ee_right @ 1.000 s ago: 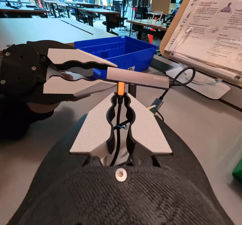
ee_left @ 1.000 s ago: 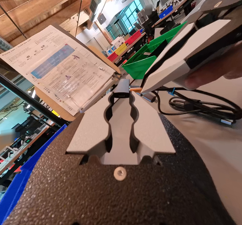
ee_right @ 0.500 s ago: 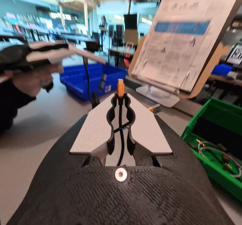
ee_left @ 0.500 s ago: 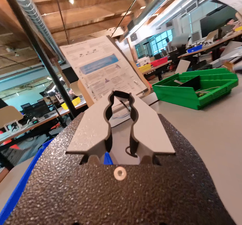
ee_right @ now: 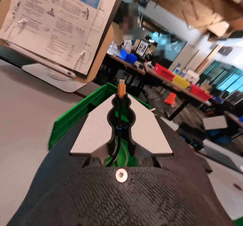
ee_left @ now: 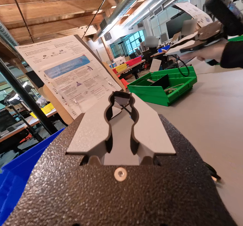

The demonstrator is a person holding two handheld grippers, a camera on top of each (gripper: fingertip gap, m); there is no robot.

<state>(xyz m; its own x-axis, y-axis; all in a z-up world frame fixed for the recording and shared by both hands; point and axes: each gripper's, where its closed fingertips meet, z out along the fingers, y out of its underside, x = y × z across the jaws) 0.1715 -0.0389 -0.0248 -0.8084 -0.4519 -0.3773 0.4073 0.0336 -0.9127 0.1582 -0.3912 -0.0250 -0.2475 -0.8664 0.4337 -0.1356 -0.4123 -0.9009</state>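
My left gripper [ee_left: 121,94] is shut on a small grey hub adapter [ee_left: 121,99], seen end-on at the fingertips, with its thin black lead hanging below. It is held above the grey table [ee_left: 210,114]. My right gripper [ee_right: 121,95] is shut on an orange USB-C plug [ee_right: 121,89] that points forward, free of anything. The plug's black cable [ee_right: 119,134] runs back between the fingers. The right gripper is over the green bin [ee_right: 73,114]. In the left wrist view the right gripper [ee_left: 167,51] is at the upper right, its cable dangling into the green bin [ee_left: 155,94].
A tilted board with a printed sheet [ee_left: 68,74] stands at the table's back, also in the right wrist view [ee_right: 52,22]. A blue bin [ee_left: 19,167] is at the lower left. The green bin holds coiled wires and a black divider. Other desks with coloured bins are behind. My hands' fingertips stand some 35 cm from each other.
The orange plug came out of the hub. My right gripper swung right with the cable to above the green bin. My left gripper kept the hub and tilted away from it.
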